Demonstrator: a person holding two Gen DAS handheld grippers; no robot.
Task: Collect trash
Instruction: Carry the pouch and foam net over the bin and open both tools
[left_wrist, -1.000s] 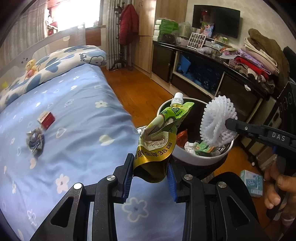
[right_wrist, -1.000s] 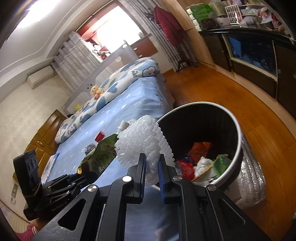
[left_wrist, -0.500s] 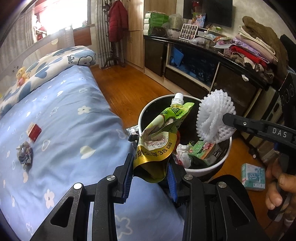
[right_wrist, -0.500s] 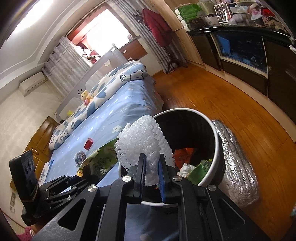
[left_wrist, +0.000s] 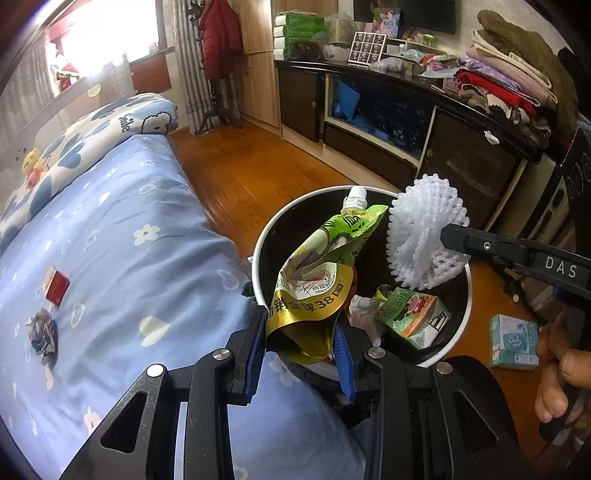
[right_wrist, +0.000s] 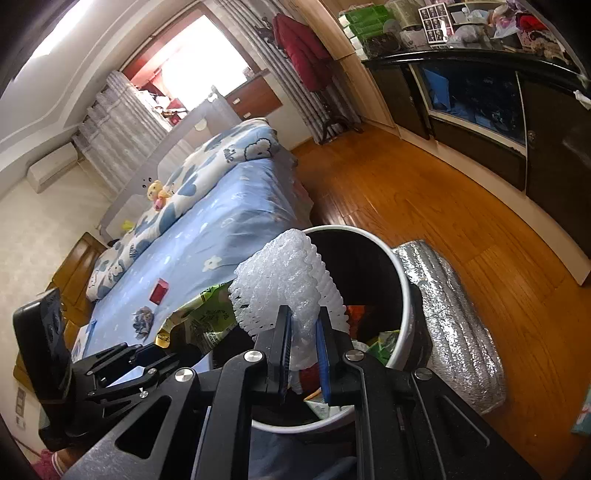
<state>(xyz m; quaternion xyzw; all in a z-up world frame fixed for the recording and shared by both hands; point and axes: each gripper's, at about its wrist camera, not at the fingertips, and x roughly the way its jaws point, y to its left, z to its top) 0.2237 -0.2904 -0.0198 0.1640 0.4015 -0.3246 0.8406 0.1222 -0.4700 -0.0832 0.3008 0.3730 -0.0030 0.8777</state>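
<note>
Crinkled green-and-gold foil spout pouch (left_wrist: 317, 291) sat clamped in left gripper (left_wrist: 301, 347) jaws; ribbed white foam fruit net (right_wrist: 284, 280) in right gripper (right_wrist: 302, 354) jaws. Both had drifted over round white-rimmed black bin (left_wrist: 466, 295).

green-gold pouch (left_wrist: 317, 280), white foam net (left_wrist: 421, 240), over bin (left_wrist: 466, 295)

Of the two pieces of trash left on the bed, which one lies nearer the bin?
The small red box, flat on the blue sheet. The crumpled dark wrapper lies beside it, farther from the bin.
</note>
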